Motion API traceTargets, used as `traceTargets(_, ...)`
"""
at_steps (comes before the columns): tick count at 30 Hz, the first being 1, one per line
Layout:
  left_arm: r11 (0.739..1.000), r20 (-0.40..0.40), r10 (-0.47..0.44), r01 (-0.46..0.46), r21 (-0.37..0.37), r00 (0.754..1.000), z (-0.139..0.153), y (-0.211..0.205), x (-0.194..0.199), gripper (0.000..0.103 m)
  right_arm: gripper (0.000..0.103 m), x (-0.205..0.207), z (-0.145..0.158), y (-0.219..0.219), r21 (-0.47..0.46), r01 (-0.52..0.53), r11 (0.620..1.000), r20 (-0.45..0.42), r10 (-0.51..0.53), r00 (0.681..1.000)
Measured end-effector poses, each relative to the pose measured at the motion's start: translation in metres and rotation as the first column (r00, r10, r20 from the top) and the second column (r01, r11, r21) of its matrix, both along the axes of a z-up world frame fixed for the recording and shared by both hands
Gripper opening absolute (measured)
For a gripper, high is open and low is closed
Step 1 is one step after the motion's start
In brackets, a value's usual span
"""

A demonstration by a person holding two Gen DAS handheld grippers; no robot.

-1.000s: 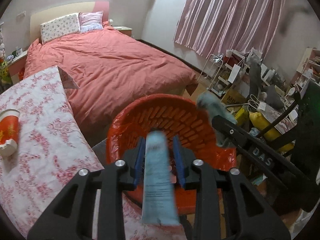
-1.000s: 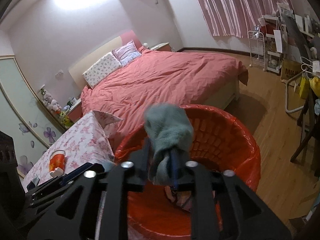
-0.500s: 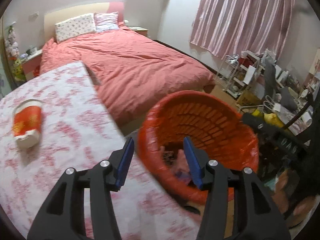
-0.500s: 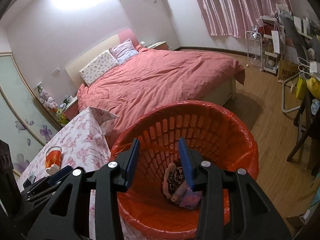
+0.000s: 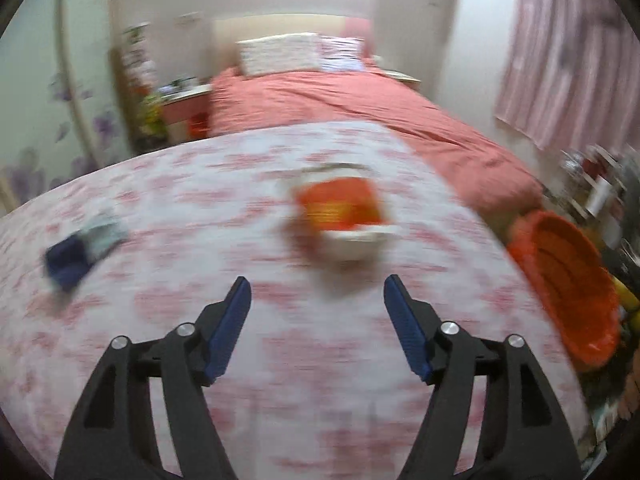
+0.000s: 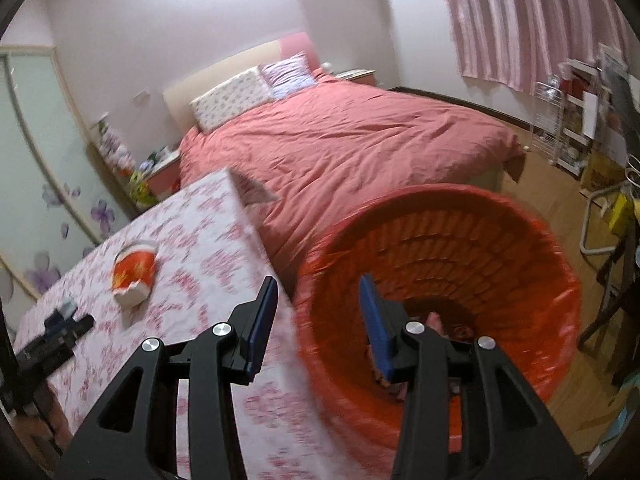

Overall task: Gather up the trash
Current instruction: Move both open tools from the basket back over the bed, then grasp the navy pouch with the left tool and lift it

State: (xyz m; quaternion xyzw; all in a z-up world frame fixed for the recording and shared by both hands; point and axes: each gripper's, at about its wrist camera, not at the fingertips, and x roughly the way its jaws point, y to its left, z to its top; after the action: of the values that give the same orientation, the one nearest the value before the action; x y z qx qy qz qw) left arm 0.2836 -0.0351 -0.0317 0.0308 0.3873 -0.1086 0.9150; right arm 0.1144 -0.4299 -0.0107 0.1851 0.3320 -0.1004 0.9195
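A red and white paper cup (image 5: 340,216) lies on its side on the floral tablecloth (image 5: 200,240); it also shows in the right wrist view (image 6: 134,276). My left gripper (image 5: 316,292) is open and empty, just short of the cup. A dark blue and pale object (image 5: 80,252) lies at the table's left. The orange trash basket (image 6: 460,240) stands beside the table with trash in its bottom; the left wrist view shows it (image 5: 568,280) at the right. My right gripper (image 6: 316,292) is open and empty over the basket's near rim.
A bed with a pink cover (image 6: 340,140) lies beyond the table. A cluttered desk and rack (image 6: 580,128) stand at the right by the pink curtain (image 6: 520,20). My left gripper's arm (image 6: 44,348) shows at the right wrist view's left edge.
Both grippers let their trash fall into the basket and opened. My left gripper swung left from the basket over the table toward the cup. My right gripper shifted slightly left.
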Motion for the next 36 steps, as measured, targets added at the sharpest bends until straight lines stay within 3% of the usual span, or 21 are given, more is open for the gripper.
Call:
traceTargets(4,0.992,0.015,0.126,-0.126,0.03,0.992,0.002,0.062,0.015,0.076,0.045,0.012,-0.005,0.03,-0.019,-0.068,0.998,-0.034,0.067,0.997)
traceTargets(7,0.969,0.021,0.242,-0.243,0.052,0.97,0.001,0.114,0.028,0.078,0.045,0.02,-0.008,0.052,-0.029,-0.114,0.993,-0.055,0.113,0.992)
traceTargets(14,0.926,-0.003,0.376,-0.375,0.035,0.927,0.0,0.188,0.052,0.083,0.045,0.034,-0.014,0.092,-0.047,-0.196,0.98,-0.096,0.19,0.977)
traceTargets(23,0.923,-0.04,0.385,-0.384,0.027,0.922,-0.011,0.211,0.086,0.084,0.045,0.043,-0.019,0.121,-0.06,-0.249,0.967,-0.137,0.24,0.961)
traceTargets(29,0.936,-0.054,0.351,-0.349,0.042,0.935,-0.019,0.206,0.093,0.084,0.047,0.047,-0.022,0.129,-0.058,-0.266,0.962,-0.15,0.255,0.955)
traceTargets(36,0.97,-0.109,0.237,-0.242,-0.035,0.965,-0.022,0.191,0.085,0.072,0.048,0.047,-0.026,0.131,-0.052,-0.275,0.96,-0.163,0.263,0.951)
